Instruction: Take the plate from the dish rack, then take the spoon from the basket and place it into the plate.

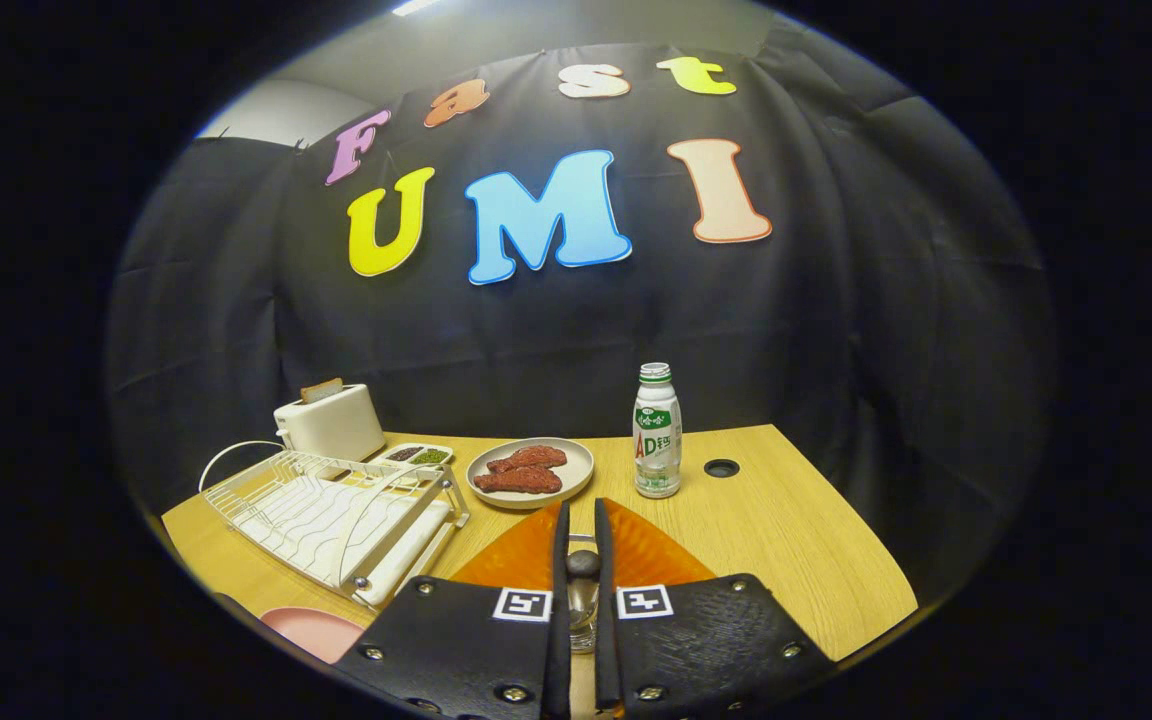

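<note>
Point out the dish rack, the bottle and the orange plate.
dish rack (331, 520): gripper view, wire grid.
bottle (657, 435): gripper view, label.
orange plate (521, 558): gripper view, bare face beside the nearly closed jaws.

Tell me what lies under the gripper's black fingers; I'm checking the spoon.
Between the nearly closed gripper fingers sits a dark-handled spoon, above an orange plate on the wooden table. The plate's middle is covered.

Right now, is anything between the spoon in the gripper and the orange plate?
Nothing visible. The gripper is shut on the spoon, and the orange plate lies directly under its fingers. The plate of meat and the bottle stand beyond it, out of the way.
</note>
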{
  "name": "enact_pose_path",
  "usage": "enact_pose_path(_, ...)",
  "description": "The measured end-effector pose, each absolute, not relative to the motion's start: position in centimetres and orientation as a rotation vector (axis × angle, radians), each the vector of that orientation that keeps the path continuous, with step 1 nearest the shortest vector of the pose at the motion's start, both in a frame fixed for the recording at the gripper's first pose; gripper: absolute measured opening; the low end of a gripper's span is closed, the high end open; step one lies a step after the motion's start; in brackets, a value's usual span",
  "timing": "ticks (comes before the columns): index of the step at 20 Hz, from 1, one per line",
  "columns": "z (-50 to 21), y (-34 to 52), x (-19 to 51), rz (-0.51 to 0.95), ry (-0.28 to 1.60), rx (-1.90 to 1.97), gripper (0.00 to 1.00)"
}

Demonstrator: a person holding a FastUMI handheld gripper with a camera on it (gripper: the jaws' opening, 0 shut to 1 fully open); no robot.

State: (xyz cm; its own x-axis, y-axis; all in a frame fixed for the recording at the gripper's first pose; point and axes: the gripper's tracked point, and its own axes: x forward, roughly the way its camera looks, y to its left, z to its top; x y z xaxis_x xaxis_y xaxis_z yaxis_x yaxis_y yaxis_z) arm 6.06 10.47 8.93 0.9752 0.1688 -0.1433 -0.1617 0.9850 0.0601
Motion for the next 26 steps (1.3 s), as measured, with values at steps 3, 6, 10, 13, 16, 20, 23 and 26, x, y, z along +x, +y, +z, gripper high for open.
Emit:
enact_pose_path(3,10.0,11.0,6.1,0.166,0.145,0.013,0.09)
enact_pose_path(6,11.8,11.3,6.0,0.168,0.136,-0.006,0.09)
enact_pose_path(10,14.8,11.3,5.5,0.149,0.118,0.004,0.09)
enact_pose_path(13,17.3,11.6,4.2,0.142,0.095,-0.006,0.09)
enact_pose_path(16,19.3,12.1,2.3,0.140,0.084,-0.011,0.09)
enact_pose_path(20,20.9,12.6,-0.9,0.118,0.080,-0.028,0.09)
enact_pose_path(23,20.9,13.2,-2.9,0.099,0.095,-0.006,0.09)
enact_pose_path(26,19.7,14.5,-4.6,0.099,0.126,0.019,0.09)
